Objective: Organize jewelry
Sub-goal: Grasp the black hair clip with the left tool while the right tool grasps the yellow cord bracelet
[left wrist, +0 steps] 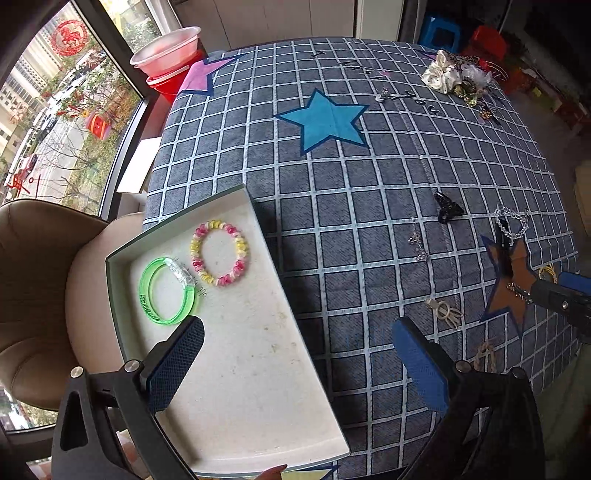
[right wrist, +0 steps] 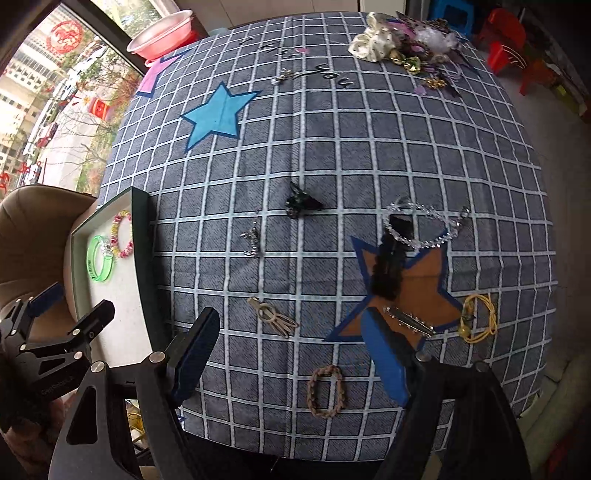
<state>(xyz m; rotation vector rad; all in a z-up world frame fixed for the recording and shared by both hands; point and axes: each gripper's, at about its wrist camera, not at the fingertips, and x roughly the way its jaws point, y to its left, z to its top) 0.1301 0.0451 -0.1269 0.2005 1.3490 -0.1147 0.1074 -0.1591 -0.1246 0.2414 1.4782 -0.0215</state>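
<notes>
bracelets [left wrist: 219, 253] lie in tray [left wrist: 258, 369]; both jaws gape.

Table: I see a blue-grey checked tablecloth [left wrist: 369, 221] printed with coloured stars.
Window: at my far left, a tall dark-framed window [left wrist: 55, 122] gives daylight, with a red paper-cut decoration [left wrist: 69, 37] stuck on the glass; buildings and trees lie outside.
Seating: a tan leather chair [left wrist: 33, 280] sits beside the table.
Far corner: a pink basin [left wrist: 166, 51] rests on a red bucket [left wrist: 166, 85]; a blue stool [left wrist: 441, 31] and a red stool [right wrist: 504, 37] stand beyond.
</notes>
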